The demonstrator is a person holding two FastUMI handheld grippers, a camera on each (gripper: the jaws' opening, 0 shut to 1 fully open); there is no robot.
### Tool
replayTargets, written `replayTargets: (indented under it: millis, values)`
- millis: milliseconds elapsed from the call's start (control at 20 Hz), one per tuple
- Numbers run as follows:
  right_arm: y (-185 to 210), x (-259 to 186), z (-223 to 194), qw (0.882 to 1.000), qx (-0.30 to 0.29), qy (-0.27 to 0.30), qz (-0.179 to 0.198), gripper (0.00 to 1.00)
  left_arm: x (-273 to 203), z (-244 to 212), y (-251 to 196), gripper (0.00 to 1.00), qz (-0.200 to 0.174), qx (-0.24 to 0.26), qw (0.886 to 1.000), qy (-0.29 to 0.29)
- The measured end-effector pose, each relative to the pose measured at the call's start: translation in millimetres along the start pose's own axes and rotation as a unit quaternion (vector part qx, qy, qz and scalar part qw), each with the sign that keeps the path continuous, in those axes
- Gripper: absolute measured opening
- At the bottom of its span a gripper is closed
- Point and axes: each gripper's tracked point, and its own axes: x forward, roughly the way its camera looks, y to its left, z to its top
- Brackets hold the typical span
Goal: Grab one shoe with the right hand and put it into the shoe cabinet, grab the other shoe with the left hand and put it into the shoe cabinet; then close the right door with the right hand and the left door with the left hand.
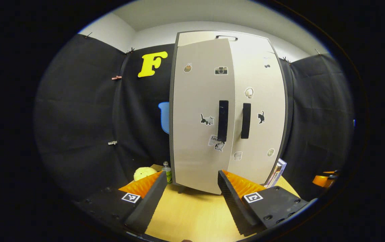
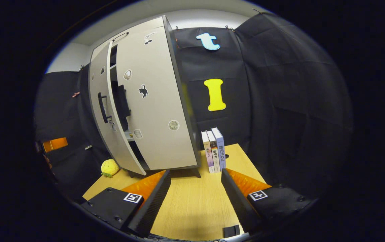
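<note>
A tall pale shoe cabinet (image 1: 263,84) with stickers stands on the wooden table (image 1: 192,215). Its right door (image 1: 259,134) lies flush shut. Its left door (image 1: 201,134) stands slightly ajar, its lower edge swung out toward me, with a black handle (image 1: 223,120). My left gripper (image 1: 190,186) is open just in front of that door's bottom edge, holding nothing. In the right gripper view the cabinet (image 2: 152,101) shows from its right side, the left door (image 2: 101,111) swung out with a dark gap behind it. My right gripper (image 2: 196,185) is open and empty, off to the cabinet's right.
A yellow plush toy (image 1: 144,173) and a small green bottle (image 1: 167,172) sit left of the cabinet. Three upright books (image 2: 213,149) stand at its right side. A small black block (image 2: 231,231) lies on the table near my right gripper. Black cloth walls the booth.
</note>
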Motion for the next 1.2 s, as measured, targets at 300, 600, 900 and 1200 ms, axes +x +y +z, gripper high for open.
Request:
replayTargets:
  millis: [300,600,900,1200]
  values:
    - [41.9,-16.1,10.6,1.0,0.011,-0.013,-0.014,0.98,-14.2,3.6,-6.4,0.95,-0.055,0.04,0.997,-0.022]
    - [76.6,-37.6,21.9,0.998,-0.013,-0.058,-0.011,0.98,-28.1,-9.9,5.5,0.95,-0.102,0.005,0.995,-0.016]
    - [90.3,-62.1,-1.1,0.998,-0.015,-0.059,-0.023,0.98,-45.0,-23.9,37.4,0.95,-0.087,0.015,0.995,-0.035]
    - [104.4,-71.0,-2.7,0.998,-0.02,-0.057,-0.021,0.98,-57.6,-21.9,42.4,0.95,-0.099,-0.01,0.994,-0.035]
